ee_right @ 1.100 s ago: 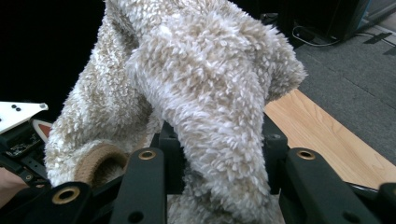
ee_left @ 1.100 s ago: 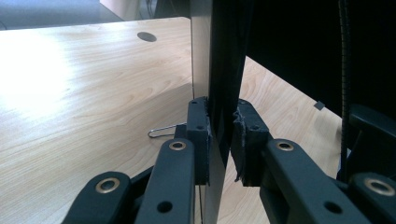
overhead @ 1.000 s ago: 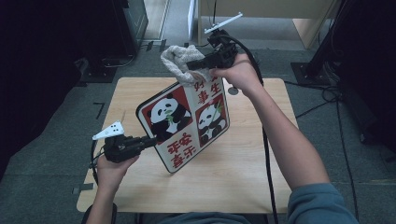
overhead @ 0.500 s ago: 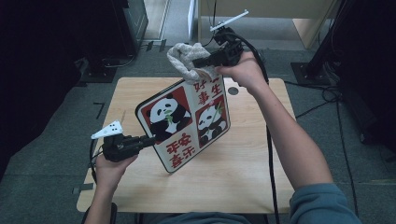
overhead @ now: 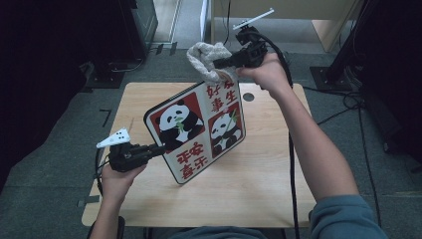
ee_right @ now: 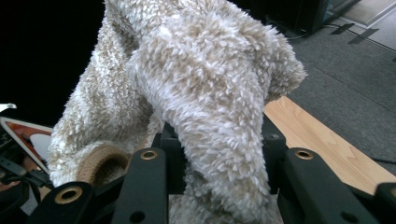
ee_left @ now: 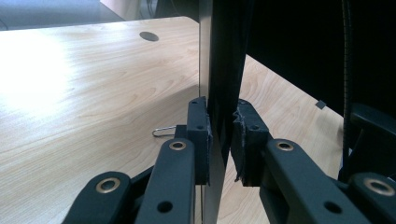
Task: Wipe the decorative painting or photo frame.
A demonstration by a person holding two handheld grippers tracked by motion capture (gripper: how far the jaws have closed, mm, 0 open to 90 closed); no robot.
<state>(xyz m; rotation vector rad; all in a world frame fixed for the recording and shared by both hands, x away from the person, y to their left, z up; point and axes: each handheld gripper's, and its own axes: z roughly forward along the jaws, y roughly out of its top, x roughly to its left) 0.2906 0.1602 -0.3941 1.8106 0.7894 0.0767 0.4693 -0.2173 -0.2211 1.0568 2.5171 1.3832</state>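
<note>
My left gripper (overhead: 158,148) pinches the panda bag's (overhead: 199,132) lower edge, holding it tilted above the counter (overhead: 259,199); my right gripper (overhead: 223,63) is clamped on its fluffy handle (overhead: 204,57) — I should lift evenly, keeping both pinches firm.

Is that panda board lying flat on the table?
No. The panda board is raised and tilted, its edge clamped by the left tool.

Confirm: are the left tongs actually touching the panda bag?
Touching. In the left gripper view the left tongs pinch the bag's dark edge between both pads. The high view shows them clamped on its lower left side.
</note>
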